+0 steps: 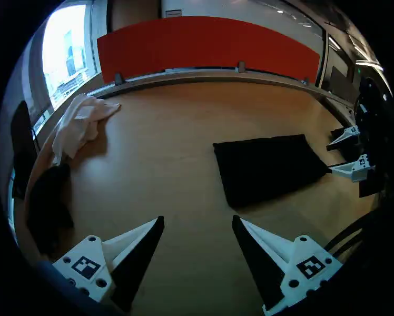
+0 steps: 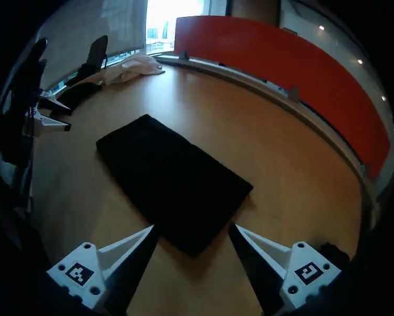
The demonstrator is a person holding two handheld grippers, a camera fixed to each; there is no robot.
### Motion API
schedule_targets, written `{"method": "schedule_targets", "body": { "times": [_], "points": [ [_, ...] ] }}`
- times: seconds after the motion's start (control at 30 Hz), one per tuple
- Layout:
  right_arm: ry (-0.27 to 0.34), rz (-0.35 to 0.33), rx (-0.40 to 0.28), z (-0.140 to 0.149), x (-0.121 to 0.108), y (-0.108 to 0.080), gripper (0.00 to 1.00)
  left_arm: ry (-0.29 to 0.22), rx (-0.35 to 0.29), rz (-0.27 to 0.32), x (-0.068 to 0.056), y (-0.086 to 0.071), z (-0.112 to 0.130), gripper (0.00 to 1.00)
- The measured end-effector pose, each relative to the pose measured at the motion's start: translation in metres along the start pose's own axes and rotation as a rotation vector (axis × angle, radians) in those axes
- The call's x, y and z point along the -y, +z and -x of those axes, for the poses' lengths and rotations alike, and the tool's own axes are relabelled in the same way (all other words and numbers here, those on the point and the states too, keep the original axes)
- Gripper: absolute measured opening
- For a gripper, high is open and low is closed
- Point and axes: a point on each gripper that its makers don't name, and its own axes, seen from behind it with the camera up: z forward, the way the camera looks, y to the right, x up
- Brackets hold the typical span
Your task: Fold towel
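Observation:
A black towel [image 1: 268, 167] lies folded flat as a rectangle on the wooden table [image 1: 176, 137]. In the left gripper view my left gripper [image 1: 198, 224] is open above bare wood, short of the towel's near left corner. At that view's right edge the right gripper [image 1: 348, 154] stands open by the towel's far end. In the right gripper view the towel [image 2: 170, 176] stretches away from my right gripper [image 2: 193, 231], which is open with the towel's near edge between its fingers. The left gripper [image 2: 60, 117] shows open at the far left.
A crumpled white cloth [image 1: 81, 124] lies at the table's far left corner, seen too as the white cloth [image 2: 136, 67]. Dark cloth [image 1: 49, 203] hangs at the left edge. A red divider panel [image 1: 207, 47] runs along the table's back edge. Windows stand behind.

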Motion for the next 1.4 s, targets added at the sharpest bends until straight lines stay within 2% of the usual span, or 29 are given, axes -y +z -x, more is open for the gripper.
{"method": "schedule_targets", "body": {
  "times": [0.13,0.53,0.6,0.73,0.8,1.07,1.13,1.27,1.4],
  "points": [
    [-0.006,-0.017,0.021,0.009,0.004,0.002,0.96,-0.006,0.004,-0.006,0.002,-0.002,0.004,0.96],
    [-0.029,-0.045,0.084,0.031,0.004,0.003,0.69,-0.02,0.007,-0.02,0.008,-0.01,0.012,0.96],
    [-0.031,-0.051,0.093,0.033,0.004,0.002,0.64,-0.021,0.005,-0.024,0.01,-0.011,0.012,0.96],
    [-0.025,-0.062,0.11,0.038,0.003,0.002,0.44,-0.024,0.005,-0.027,0.011,-0.013,0.014,0.96],
    [-0.022,-0.063,0.113,0.039,0.002,0.002,0.4,-0.025,0.006,-0.027,0.011,-0.013,0.016,0.96],
    [-0.025,-0.067,0.114,0.04,-0.001,0.003,0.39,-0.029,0.011,-0.032,0.011,-0.017,0.022,0.96],
    [-0.025,-0.069,0.114,0.04,-0.001,0.003,0.31,-0.031,0.012,-0.033,0.012,-0.017,0.023,0.96],
    [-0.029,-0.074,0.111,0.039,-0.001,0.003,0.21,-0.036,0.01,-0.037,0.013,-0.018,0.024,0.96],
    [-0.032,-0.075,0.105,0.037,-0.001,0.003,0.05,-0.039,0.008,-0.041,0.014,-0.02,0.023,0.96]
  ]
}}
